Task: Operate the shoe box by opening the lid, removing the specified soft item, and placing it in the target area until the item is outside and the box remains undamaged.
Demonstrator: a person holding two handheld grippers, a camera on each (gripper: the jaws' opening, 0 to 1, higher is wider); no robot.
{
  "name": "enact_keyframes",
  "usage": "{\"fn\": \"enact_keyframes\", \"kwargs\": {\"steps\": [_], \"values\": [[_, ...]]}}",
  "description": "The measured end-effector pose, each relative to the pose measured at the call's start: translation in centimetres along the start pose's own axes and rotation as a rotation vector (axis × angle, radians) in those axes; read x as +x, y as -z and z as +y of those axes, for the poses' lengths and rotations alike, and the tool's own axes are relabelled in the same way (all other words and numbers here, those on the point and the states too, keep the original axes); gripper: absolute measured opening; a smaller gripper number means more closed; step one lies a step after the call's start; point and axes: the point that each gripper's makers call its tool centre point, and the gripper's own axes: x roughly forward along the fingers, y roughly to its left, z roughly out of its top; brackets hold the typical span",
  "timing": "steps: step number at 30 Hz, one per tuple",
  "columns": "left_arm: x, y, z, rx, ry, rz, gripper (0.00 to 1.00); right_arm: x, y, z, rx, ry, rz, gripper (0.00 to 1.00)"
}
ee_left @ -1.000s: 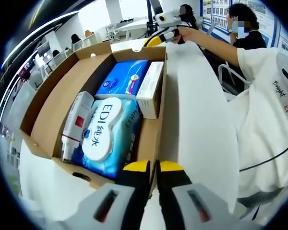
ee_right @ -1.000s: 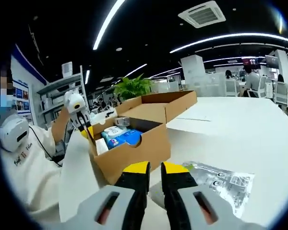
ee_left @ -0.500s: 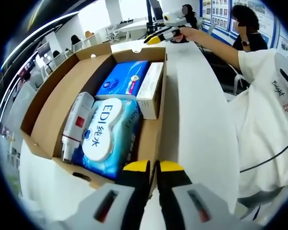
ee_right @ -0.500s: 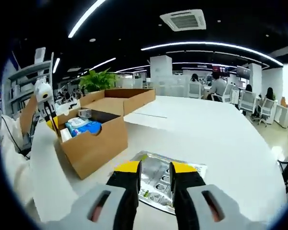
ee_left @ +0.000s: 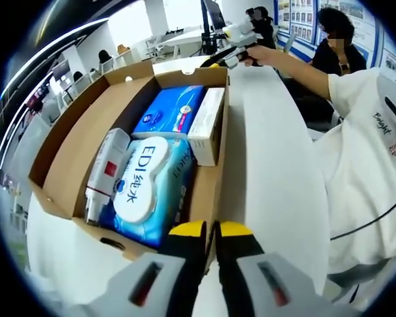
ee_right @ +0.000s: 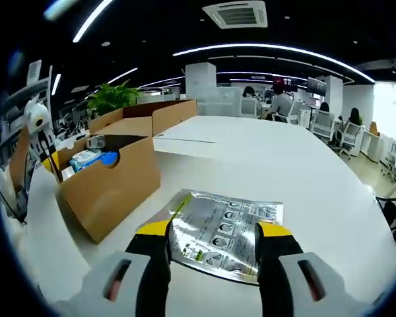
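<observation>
White table (ee_right: 303,172) bears shoe box (ee_right: 112,188) and, seemingly, foil pouch (ee_right: 224,231).

Silver pouch (ee_right: 223,234) lies on table (ee_right: 303,172) beside box (ee_right: 109,185).

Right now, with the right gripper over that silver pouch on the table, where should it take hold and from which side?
Take the silver pouch by its near short edge, coming in low from the gripper's side. It lies flat on the white table, beside the shoe box, so a thin edge looks like the easiest purchase. The right gripper is open, its jaws spread either side of that edge.
</observation>
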Motion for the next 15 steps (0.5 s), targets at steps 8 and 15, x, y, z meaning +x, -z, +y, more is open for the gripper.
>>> {"fn": "enact_keyframes", "kwargs": {"steps": [8, 15], "values": [[-0.1, -0.1, 0.0, -0.005, 0.016, -0.016, 0.05, 1.1, 1.2, 0.1, -0.041, 0.036, 0.052, 0.53], [-0.2, -0.1, 0.0, -0.002, 0.014, -0.025, 0.05, 1.7, 1.7, 0.2, 0.024, 0.041, 0.064, 0.58]]}}
